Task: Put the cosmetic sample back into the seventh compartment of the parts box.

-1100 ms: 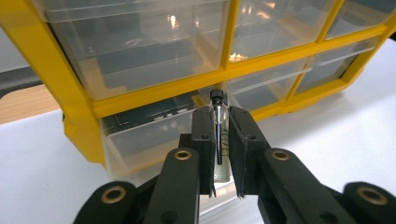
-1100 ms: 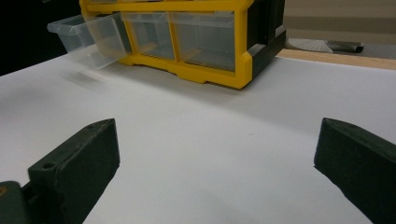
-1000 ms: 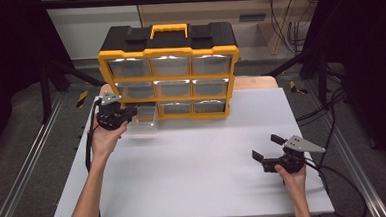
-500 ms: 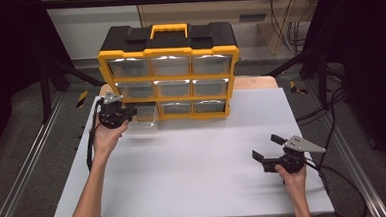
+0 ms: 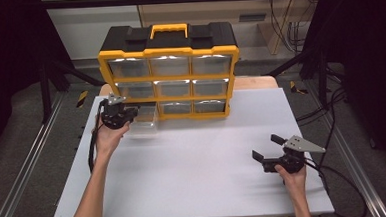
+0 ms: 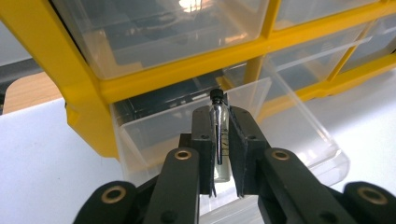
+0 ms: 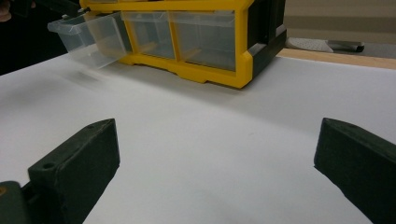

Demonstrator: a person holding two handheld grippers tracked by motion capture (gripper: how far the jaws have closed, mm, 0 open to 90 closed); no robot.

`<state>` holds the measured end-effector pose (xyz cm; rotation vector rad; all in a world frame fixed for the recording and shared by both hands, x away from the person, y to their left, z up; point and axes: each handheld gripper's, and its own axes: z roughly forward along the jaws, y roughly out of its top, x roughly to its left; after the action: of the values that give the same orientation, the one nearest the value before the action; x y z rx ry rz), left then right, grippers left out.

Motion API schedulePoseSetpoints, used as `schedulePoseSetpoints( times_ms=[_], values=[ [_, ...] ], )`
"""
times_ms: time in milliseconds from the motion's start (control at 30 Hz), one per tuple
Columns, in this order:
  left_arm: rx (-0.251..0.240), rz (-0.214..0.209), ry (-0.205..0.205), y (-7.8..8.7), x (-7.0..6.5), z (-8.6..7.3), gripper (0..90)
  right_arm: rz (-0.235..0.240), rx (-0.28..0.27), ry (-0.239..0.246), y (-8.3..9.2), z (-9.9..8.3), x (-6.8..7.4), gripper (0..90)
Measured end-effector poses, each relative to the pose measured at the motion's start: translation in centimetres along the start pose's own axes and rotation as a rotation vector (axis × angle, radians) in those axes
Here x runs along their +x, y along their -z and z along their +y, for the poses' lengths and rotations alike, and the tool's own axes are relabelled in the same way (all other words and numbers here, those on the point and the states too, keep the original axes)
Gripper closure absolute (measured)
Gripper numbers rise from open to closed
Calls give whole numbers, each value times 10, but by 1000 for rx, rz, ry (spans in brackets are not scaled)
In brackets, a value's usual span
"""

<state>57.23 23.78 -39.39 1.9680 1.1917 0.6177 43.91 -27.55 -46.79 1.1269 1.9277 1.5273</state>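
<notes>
Drawer pulled out, left gripper holding vial above.

The high view looks forward and down over the white table. Both gripper views sit low and face the yellow drawer cabinet, the left close, the right farther off.

In the left gripper view, the small glass vial is covered along both sides by the black pads, and its base is hidden behind them. The pulled-out clear drawer is cut off at its near end by the left gripper. The vial's contents cannot be told.
</notes>
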Motion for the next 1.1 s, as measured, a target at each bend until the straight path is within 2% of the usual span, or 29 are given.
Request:
schedulePoseSetpoints(
  times_ms=[567, 1100],
  values=[
    [39, 19, -7, -13, 3, -11, 804, -1, 3, 4, 0, 0, 0, 9],
    [72, 32, -17, -22, 2, -10, 803, 2, 7, -2, 0, 0, 0, 9]
  ],
)
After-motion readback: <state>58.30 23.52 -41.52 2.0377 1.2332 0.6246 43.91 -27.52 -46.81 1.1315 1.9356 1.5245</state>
